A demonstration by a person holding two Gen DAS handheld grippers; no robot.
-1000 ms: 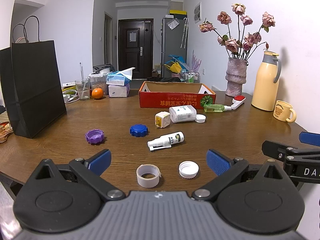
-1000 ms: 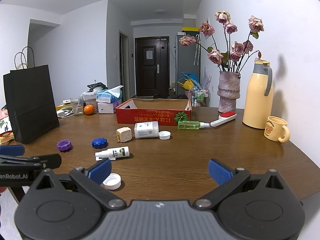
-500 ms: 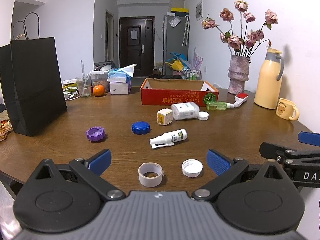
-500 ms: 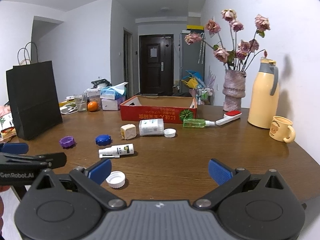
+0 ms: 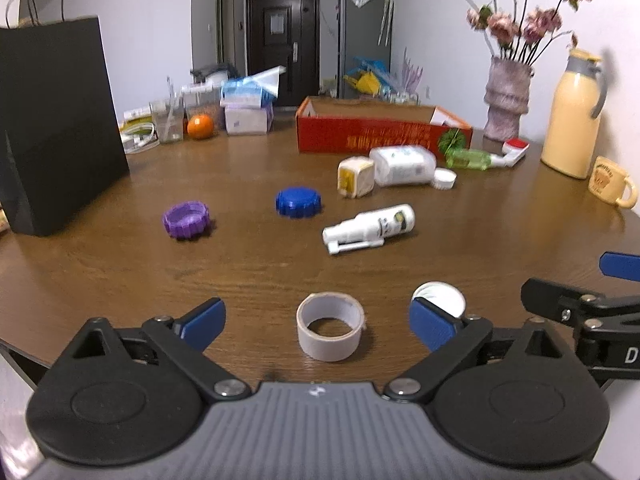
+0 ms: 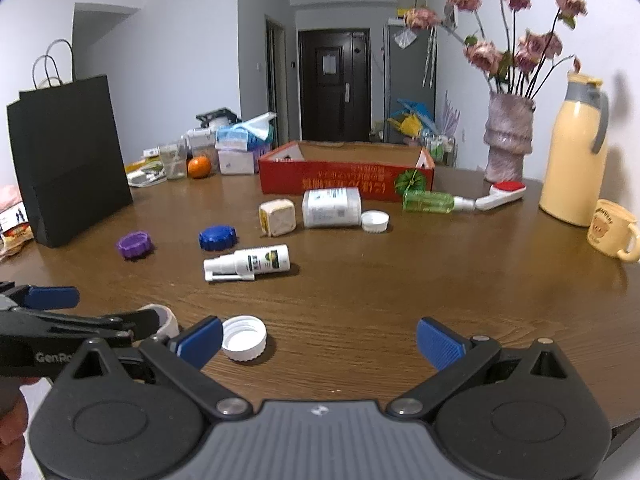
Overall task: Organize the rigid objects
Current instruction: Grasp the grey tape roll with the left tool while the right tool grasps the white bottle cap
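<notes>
Wooden table [image 5: 120, 280] with scattered rigid objects, seen from both wrist cameras. Left gripper [image 5: 316, 322]: jaws wide but closing, with one tape roll [image 5: 330, 332] standing on the table between the blue pads, untouched. Right gripper [image 6: 319, 340]: jaws spread wide, nothing between them (one upturned white cap [image 6: 244, 338] lies just beside its left pad). Loose caps, four in all: this white one, a second white cap [image 6: 375, 221] by the bottles, one blue cap [image 6: 217, 237], one purple cap [image 6: 135, 245]. Bottles lying on their sides, three: white spray bottle [image 6: 248, 264], white pill bottle [image 6: 331, 207], green bottle [image 6: 428, 201]. One cream cube-shaped container [image 6: 277, 217]. One open red box [image 6: 346, 172] behind them. Background: one black paper bag [image 6: 68, 160], one vase [image 6: 508, 136], one yellow jug [image 6: 574, 152], one mug [image 6: 612, 230], one orange [image 6: 199, 166]
</notes>
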